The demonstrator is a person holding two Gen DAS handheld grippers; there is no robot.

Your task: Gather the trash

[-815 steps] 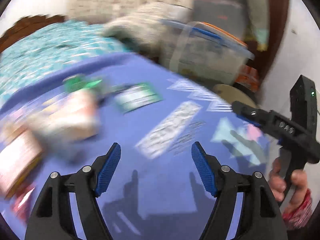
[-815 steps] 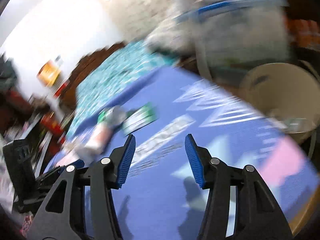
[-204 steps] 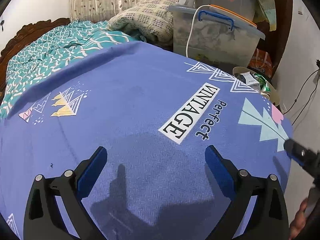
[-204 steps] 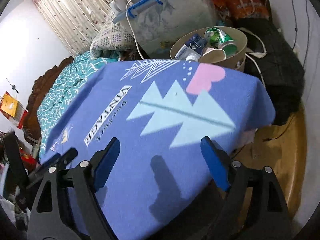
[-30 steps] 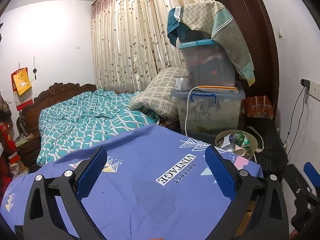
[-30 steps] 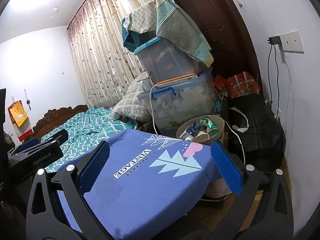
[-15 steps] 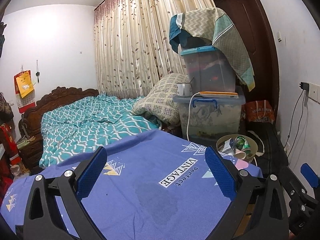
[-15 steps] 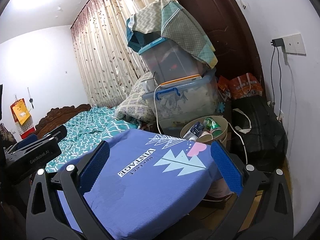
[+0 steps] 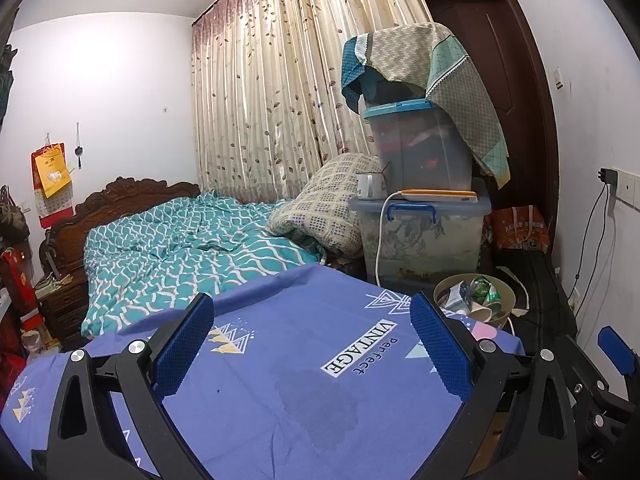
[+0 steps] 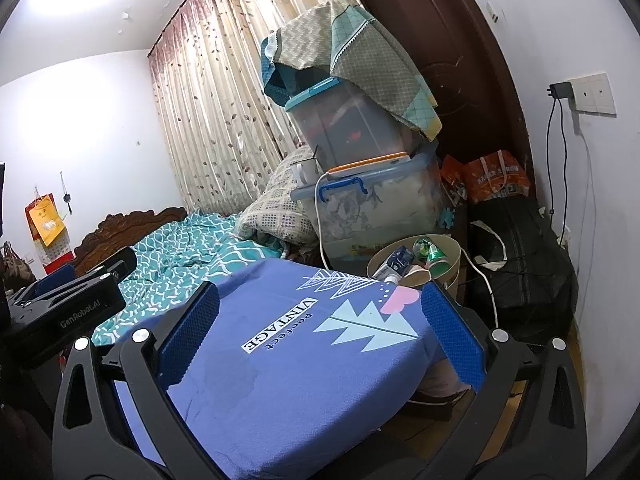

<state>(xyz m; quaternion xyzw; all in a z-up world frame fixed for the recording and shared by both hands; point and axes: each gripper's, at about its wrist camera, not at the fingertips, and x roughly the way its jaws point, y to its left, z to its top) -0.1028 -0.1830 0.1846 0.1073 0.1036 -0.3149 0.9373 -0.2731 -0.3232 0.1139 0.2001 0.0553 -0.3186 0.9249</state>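
Both grippers hover above a blue tablecloth (image 9: pixel 304 364), the left gripper (image 9: pixel 312 344) and right gripper (image 10: pixel 320 332) each spread wide and holding nothing. The trash (image 10: pixel 416 260), cartons, cans and a cup, sits in a beige bin (image 10: pixel 454 254) just beyond the table's far corner.

The left claw (image 9: pixel 310 344) gapes wide above the blue-clothed desk (image 9: pixel 280 364) (a dark damp patch near its middle), while the beige bin (image 9: pixel 474 300) beyond holds cups and cartons.
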